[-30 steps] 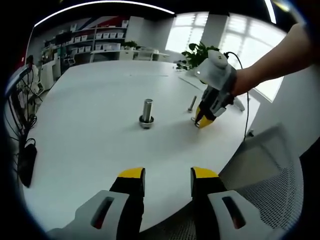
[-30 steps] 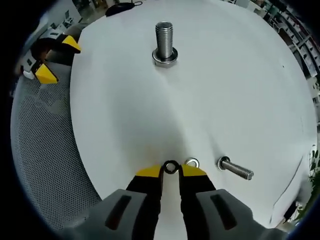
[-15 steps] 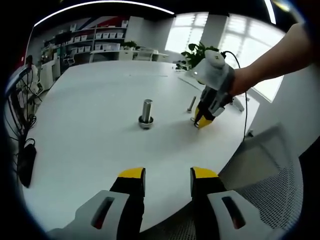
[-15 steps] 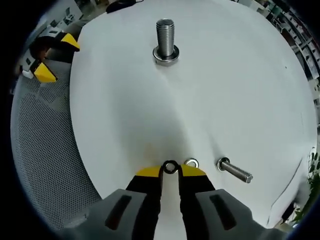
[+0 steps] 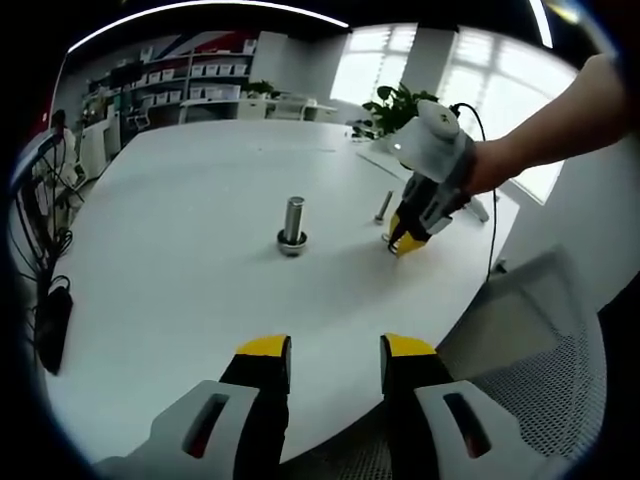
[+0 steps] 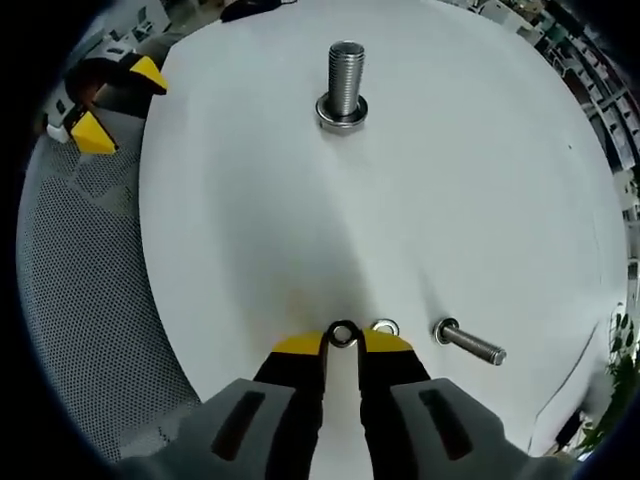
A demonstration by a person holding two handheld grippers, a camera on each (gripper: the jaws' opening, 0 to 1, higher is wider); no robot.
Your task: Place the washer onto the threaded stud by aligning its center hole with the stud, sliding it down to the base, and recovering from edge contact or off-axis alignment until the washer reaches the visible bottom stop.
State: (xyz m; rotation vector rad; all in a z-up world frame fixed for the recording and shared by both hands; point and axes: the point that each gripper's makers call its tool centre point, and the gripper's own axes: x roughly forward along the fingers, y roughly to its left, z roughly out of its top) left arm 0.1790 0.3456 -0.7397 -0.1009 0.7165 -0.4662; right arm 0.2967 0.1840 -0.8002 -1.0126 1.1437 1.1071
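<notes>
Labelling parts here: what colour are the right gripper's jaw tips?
Yellow, on the right gripper; clearest in the right gripper view.

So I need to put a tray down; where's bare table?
Bare table spreads between the upright stud and the right tongs. Crowded beside those tongs: two washers and a lying bolt.

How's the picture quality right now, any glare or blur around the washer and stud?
Right gripper view: even light, soft shadows, dark washer sharp at the right gripper fingers, stud threads crisp, edges bent by fisheye. Left gripper view: bright windows blow out the background; stud small but clear, table without glare.
</notes>
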